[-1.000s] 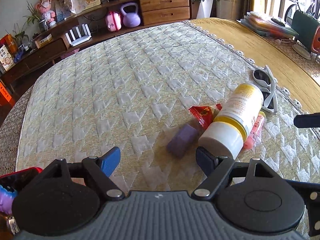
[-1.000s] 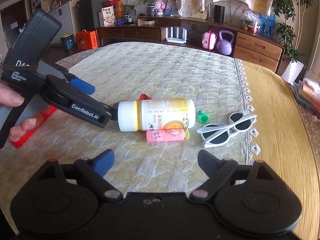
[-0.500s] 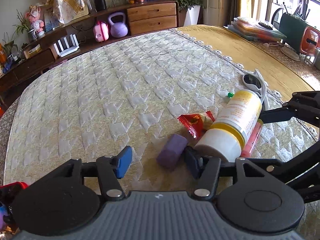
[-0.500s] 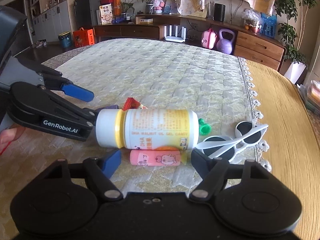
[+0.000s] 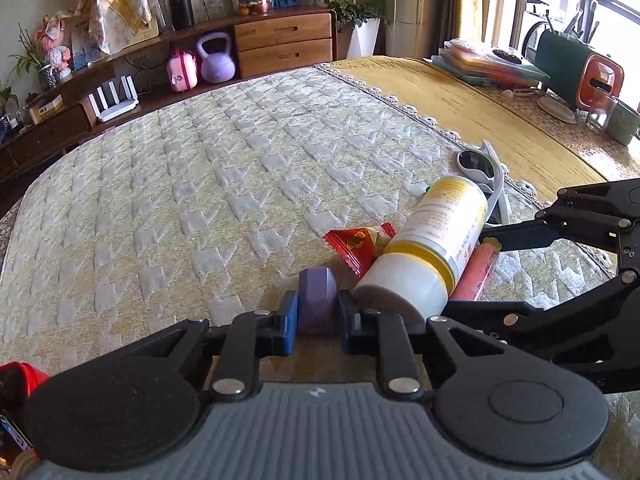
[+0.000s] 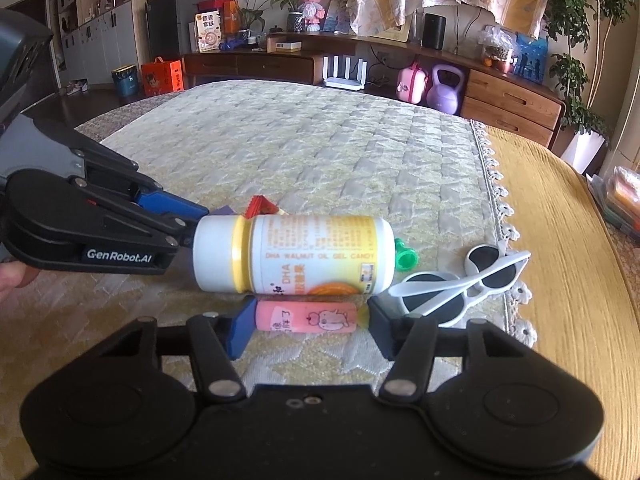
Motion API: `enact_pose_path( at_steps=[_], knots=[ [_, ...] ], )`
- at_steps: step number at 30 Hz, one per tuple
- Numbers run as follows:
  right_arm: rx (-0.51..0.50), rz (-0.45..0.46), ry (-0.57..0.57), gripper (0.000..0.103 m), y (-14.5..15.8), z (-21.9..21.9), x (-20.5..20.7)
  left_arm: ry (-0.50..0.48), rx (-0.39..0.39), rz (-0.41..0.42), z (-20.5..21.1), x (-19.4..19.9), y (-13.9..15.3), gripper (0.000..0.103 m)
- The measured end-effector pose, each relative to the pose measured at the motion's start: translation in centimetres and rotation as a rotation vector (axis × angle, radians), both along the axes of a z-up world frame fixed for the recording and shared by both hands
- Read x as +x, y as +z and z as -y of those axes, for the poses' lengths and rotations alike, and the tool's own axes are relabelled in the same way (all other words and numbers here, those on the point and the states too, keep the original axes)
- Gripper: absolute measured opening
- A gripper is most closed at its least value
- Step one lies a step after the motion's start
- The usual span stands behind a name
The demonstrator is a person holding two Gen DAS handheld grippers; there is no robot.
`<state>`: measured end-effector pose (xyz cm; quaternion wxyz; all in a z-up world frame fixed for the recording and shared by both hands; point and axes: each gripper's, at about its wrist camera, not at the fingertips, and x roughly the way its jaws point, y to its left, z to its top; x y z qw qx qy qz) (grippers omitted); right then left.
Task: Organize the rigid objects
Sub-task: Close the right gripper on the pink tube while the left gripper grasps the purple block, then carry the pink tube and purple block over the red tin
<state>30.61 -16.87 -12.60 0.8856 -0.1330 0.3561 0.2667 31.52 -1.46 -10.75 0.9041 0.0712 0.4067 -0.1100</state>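
Note:
A small purple block (image 5: 316,292) lies on the quilted cover (image 5: 200,200), and my left gripper (image 5: 316,308) is shut on it. Just right of it lie a red wrapper (image 5: 352,244) and a white and yellow bottle (image 6: 296,254) on its side. In front of the bottle lies a pink tube (image 6: 308,318). My right gripper (image 6: 308,324) straddles the tube lengthwise; its jaws are closing, with the pads close to the tube's ends. White sunglasses (image 6: 460,280) and a green cap (image 6: 406,258) lie to the right.
The quilted cover ends in a lace edge (image 6: 500,200), with yellow cloth (image 6: 560,240) beyond. A stack of books (image 5: 488,64) and a mug (image 5: 620,124) stand at the far right. A red object (image 5: 16,380) lies at the near left.
My left gripper closed onto the purple block. My right gripper came nearer to the bottle and tube, and its jaws narrowed around the pink tube.

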Motion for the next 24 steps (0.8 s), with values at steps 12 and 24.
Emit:
enact_pose_path(
  at_steps=[12, 24],
  knots=[
    [0.024, -0.022, -0.018, 0.059, 1.8, 0.3, -2.9, 0.060, -0.041, -0.017, -0.6, -2.0, 1.1, 0.020],
    [0.059, -0.013, -0.005, 0.059, 5.5, -0.7, -7.3, 0.119, -0.070, -0.016, -2.3, -5.9, 3.5, 0.020]
  ],
)
